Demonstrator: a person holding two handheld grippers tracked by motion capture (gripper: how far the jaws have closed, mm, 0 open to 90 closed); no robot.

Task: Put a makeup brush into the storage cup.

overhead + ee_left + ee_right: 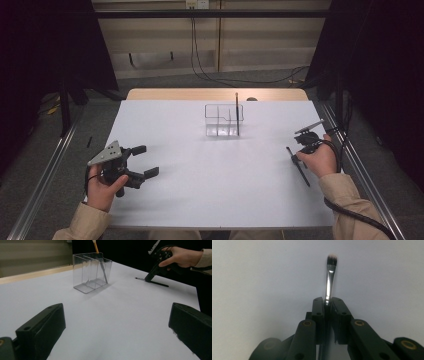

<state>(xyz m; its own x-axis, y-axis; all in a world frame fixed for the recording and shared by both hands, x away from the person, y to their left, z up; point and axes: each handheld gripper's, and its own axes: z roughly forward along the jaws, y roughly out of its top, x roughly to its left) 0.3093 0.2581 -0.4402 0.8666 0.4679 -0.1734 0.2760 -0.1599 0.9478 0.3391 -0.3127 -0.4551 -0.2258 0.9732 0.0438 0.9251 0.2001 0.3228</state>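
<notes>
Black jaws of the right hand-held gripper (327, 305) are closed on a slim black-handled makeup brush (330, 277) with a silver ferrule, lying on the white worktop (210, 170) near its right edge. Left hand-held gripper (141, 161) hangs wide open, holding nothing, with bare surface between it and the clear plastic divided organiser (223, 120). Behind the jaws, the brush's handle is hidden.

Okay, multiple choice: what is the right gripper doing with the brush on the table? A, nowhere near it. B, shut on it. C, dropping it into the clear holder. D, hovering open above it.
B: the right gripper has its jaws closed on the brush at the metal ferrule, with the brush lying low on the white table, far from the clear holder.
</notes>
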